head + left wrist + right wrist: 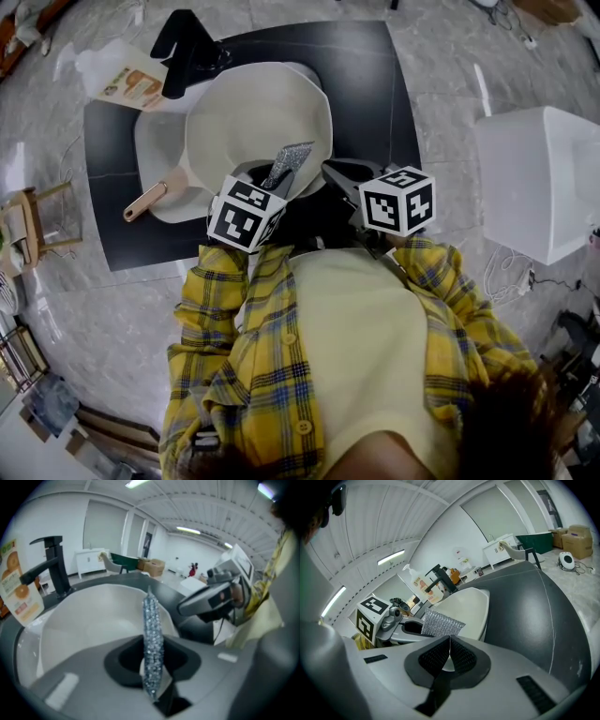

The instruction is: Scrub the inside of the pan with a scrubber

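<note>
Left gripper (151, 662) clamped on silvery scrubber (152, 630), upright at near rim of cream pan (253, 117), pan in sink (153, 150), right gripper (449, 649) jaws together, empty.

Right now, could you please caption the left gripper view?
Left gripper shut on a silver scrubber, cream pan beyond.

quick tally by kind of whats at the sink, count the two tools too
pan: 1
scrubber: 1
sink basin: 1
faucet: 1
labelled bottle: 1
tools: 2, the left tool shut on the scrubber, the right tool shut and empty
total: 7
</note>
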The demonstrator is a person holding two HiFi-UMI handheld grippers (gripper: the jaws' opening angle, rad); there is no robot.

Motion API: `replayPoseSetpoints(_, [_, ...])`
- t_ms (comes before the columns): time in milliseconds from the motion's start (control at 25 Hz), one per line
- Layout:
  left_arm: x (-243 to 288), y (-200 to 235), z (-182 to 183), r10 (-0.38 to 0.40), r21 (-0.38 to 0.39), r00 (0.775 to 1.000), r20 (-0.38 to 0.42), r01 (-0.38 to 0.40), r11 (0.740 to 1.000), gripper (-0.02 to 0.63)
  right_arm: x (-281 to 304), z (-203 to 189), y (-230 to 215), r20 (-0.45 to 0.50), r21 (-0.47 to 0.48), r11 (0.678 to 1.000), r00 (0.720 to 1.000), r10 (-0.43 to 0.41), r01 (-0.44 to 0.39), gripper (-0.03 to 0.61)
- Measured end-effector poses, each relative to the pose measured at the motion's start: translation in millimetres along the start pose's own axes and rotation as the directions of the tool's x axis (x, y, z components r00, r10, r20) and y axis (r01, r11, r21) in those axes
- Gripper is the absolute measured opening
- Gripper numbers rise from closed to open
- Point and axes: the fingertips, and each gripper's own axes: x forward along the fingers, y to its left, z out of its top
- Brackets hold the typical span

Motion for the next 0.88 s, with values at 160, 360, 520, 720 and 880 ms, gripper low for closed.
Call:
replayPoseSetpoints(160, [-1, 20, 13, 0.077, 0.030, 0.996, 0.038, -0.078, 0.996, 0.089, 1, 3, 0, 0.003, -0.001, 1.000, 1.000, -0.001, 0.001, 0.014])
replayPoseSetpoints(360, [0, 47, 15, 0.174, 0.063, 0.984, 0.030, -0.176, 0.982, 0.089, 4, 9, -2, 0.011, -0.007, 1.000, 1.000, -0.007, 0.007, 0.014])
replayPoseSetpoints(520, [0, 69, 21, 0.257, 0.040, 0.965, 0.056, -0.260, 0.965, 0.089, 6, 13, -5, 0.005, -0.036, 0.999, 1.000, -0.023, 0.023, 0.014])
replayPoseSetpoints(720, [5, 97, 25, 0.349, 0.024, 0.935, 0.057, -0.351, 0.936, 0.089, 9, 13, -5, -0.010, -0.054, 0.998, 1.000, -0.026, 0.025, 0.014])
replayPoseSetpoints(880, [14, 122, 15, 0.459, 0.122, 0.888, -0.005, -0.455, 0.882, 0.089, 10, 13, -8, -0.017, -0.047, 0.998, 0.999, -0.032, 0.031, 0.014])
